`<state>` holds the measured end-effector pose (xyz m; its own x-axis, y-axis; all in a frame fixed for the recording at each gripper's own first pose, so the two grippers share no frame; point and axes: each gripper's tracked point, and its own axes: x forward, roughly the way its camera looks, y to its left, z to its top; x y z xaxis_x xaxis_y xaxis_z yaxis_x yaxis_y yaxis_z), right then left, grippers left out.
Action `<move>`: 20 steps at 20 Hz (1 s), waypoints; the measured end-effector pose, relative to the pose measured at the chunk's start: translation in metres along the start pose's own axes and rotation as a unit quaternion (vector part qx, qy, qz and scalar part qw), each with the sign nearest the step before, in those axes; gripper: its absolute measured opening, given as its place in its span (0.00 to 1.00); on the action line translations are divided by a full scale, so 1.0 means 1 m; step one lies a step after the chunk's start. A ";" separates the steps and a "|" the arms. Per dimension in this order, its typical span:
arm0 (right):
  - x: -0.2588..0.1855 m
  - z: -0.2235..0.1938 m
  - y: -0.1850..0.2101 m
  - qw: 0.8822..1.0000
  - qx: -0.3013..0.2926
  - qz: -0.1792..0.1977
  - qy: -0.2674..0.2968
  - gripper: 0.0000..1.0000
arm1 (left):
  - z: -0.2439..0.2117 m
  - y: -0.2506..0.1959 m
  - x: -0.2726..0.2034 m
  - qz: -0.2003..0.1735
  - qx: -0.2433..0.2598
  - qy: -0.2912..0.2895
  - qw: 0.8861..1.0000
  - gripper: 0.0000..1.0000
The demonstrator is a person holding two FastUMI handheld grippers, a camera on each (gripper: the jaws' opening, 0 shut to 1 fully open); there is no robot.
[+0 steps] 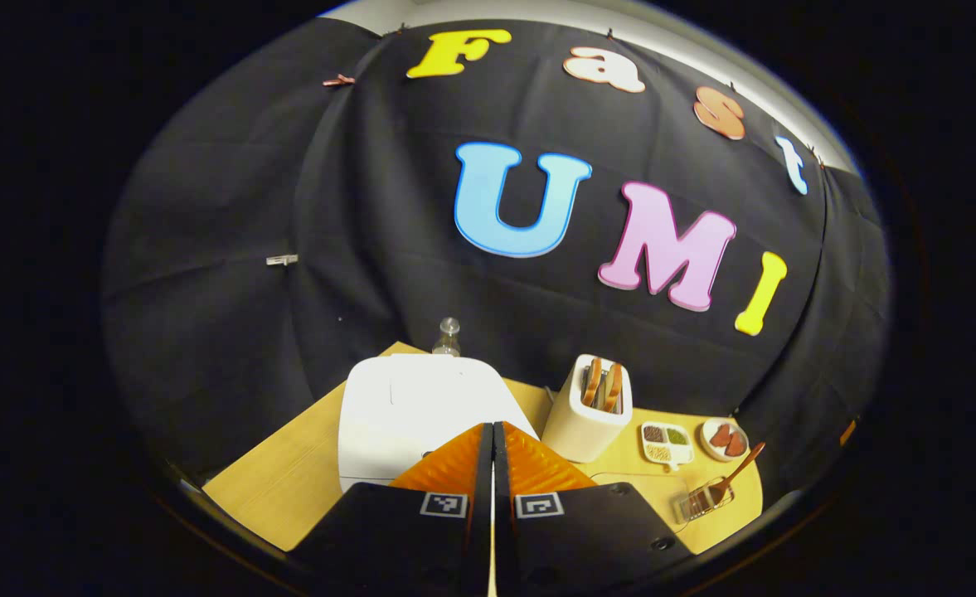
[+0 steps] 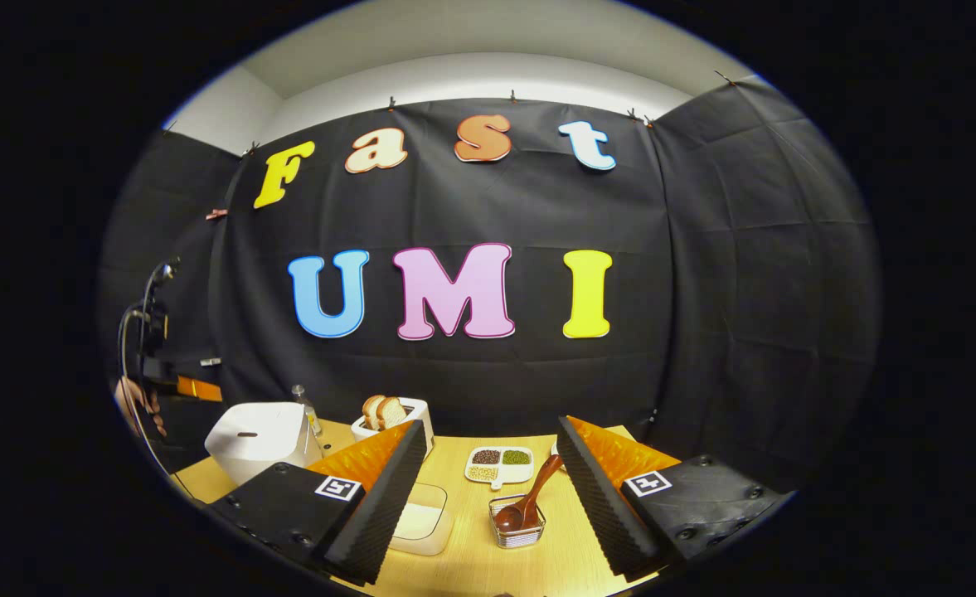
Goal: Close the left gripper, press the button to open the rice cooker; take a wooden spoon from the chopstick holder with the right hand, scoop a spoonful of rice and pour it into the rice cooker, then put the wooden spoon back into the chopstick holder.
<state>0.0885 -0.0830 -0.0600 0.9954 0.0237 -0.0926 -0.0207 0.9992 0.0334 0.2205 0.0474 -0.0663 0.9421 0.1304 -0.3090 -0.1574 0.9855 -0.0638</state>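
My left claw (image 1: 492, 448) is pressed together above the rice cooker (image 1: 421, 406). My right claw (image 2: 488, 489) is spread; the wooden spoon (image 2: 529, 500) leans handle-up, away from me, in its holder (image 2: 517, 529).

Rice cooker (image 2: 259, 438) sat at tabletop (image 2: 471, 564) left, bottle (image 2: 305, 410) behind it, toaster (image 2: 400, 419) to its right. Divided dish (image 2: 500, 464) was right of toaster; spoon (image 2: 529, 502) stood in wire holder (image 2: 518, 526) before the dish.
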 end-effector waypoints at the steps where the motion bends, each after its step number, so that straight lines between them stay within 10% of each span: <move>1: 0.001 -0.002 -0.005 1.000 0.004 -0.003 -0.001 0.99 | -0.003 0.001 0.008 0.000 0.010 0.005 1.000 0.07; 20: 0.003 -0.050 -0.035 0.999 -0.025 0.023 0.035 0.98 | -0.077 0.026 0.080 0.058 0.052 0.093 0.993 0.08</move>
<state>0.0875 -0.1164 -0.1116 0.9842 0.0702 -0.1624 -0.0729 0.9973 -0.0105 0.2694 0.0747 -0.1656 0.8467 0.2308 -0.4794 -0.2210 0.9722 0.0778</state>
